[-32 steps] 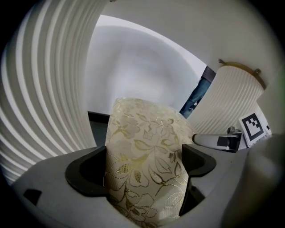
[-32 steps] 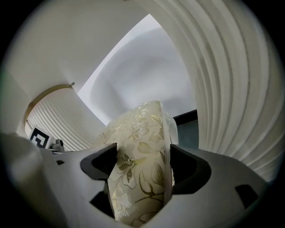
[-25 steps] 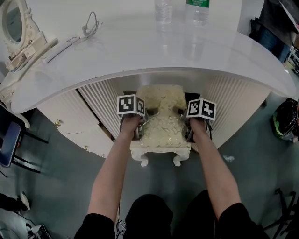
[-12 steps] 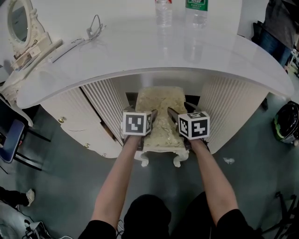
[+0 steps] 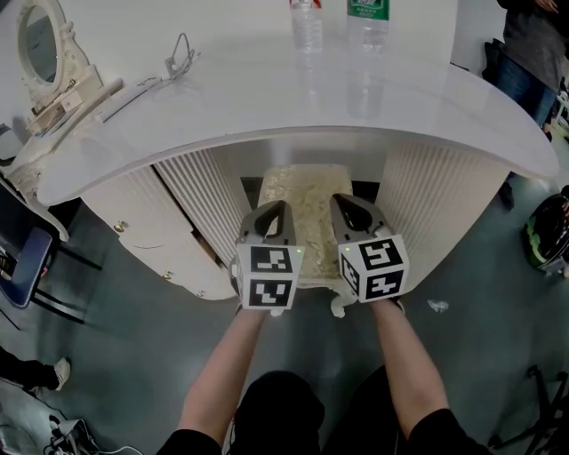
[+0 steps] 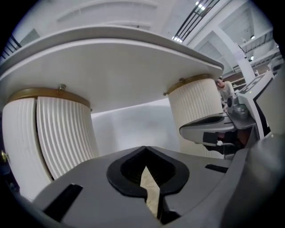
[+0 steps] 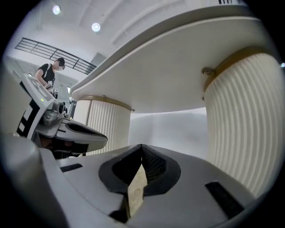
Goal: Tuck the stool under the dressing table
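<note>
The cream upholstered stool [image 5: 307, 191] stands in the knee gap of the white dressing table [image 5: 267, 98], its near legs still showing at the front. Both grippers hover above the stool's near end and touch nothing. My left gripper [image 5: 277, 207] and my right gripper [image 5: 339, 201] point toward the table; their jaws have just been closing, with nothing between them. In the left gripper view the left gripper [image 6: 144, 149] is shut under the tabletop [image 6: 111, 62], a sliver of cushion showing below. In the right gripper view the right gripper [image 7: 141, 147] is likewise shut and empty.
Ribbed cabinet fronts [image 5: 191, 191] [image 5: 436, 200] flank the gap on both sides. Two water bottles [image 5: 308, 19] and an oval mirror [image 5: 40, 49] stand on the tabletop. A dark chair [image 5: 18, 267] is at the left, a black bag [image 5: 547, 231] at the right.
Both grippers let go of the stool's sides, rose toward the camera and rolled so their marker cubes face up. Their jaws went from open to shut.
</note>
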Action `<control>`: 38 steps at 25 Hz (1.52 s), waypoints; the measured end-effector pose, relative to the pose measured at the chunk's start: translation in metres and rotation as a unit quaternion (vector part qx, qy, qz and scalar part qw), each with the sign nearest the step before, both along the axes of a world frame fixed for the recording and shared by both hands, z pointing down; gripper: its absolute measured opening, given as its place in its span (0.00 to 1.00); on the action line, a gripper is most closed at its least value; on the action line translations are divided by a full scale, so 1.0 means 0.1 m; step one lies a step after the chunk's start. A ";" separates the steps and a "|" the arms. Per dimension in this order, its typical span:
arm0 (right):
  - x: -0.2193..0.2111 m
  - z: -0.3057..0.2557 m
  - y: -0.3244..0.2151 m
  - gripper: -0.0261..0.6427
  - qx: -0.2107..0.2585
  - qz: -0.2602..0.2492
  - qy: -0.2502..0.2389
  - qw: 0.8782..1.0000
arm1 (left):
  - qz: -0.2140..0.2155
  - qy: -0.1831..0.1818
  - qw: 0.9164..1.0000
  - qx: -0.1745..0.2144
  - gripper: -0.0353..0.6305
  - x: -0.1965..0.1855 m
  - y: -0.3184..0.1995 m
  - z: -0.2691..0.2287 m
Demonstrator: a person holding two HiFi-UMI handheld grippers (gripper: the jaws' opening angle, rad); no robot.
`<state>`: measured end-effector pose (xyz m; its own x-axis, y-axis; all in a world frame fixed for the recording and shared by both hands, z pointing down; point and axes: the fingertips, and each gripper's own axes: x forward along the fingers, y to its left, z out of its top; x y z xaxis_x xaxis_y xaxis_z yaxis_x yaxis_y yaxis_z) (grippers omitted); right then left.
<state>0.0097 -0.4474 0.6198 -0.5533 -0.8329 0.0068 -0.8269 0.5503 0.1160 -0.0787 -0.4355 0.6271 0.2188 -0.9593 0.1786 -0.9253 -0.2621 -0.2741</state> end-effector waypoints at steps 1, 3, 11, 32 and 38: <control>-0.01 -0.06 0.03 0.05 0.008 -0.003 -0.003 1.000 | 0.001 -0.004 1.000 0.008 0.06 0.03 0.02 -0.04; -0.04 -0.18 0.08 0.05 0.020 -0.008 -0.007 1.000 | 0.005 -0.003 1.000 0.016 0.06 0.08 0.05 -0.10; -0.15 -0.76 0.52 0.05 0.069 -0.018 -0.036 0.997 | 0.021 0.019 0.997 0.071 0.06 0.18 0.36 -0.61; -0.12 -2.46 1.24 0.05 -0.053 -0.010 -0.031 0.998 | 0.061 0.058 0.995 -0.057 0.06 0.33 1.11 -2.08; -0.10 -2.96 1.32 0.05 -0.090 0.003 -0.028 0.996 | 0.065 0.067 0.993 -0.071 0.06 0.29 1.24 -2.65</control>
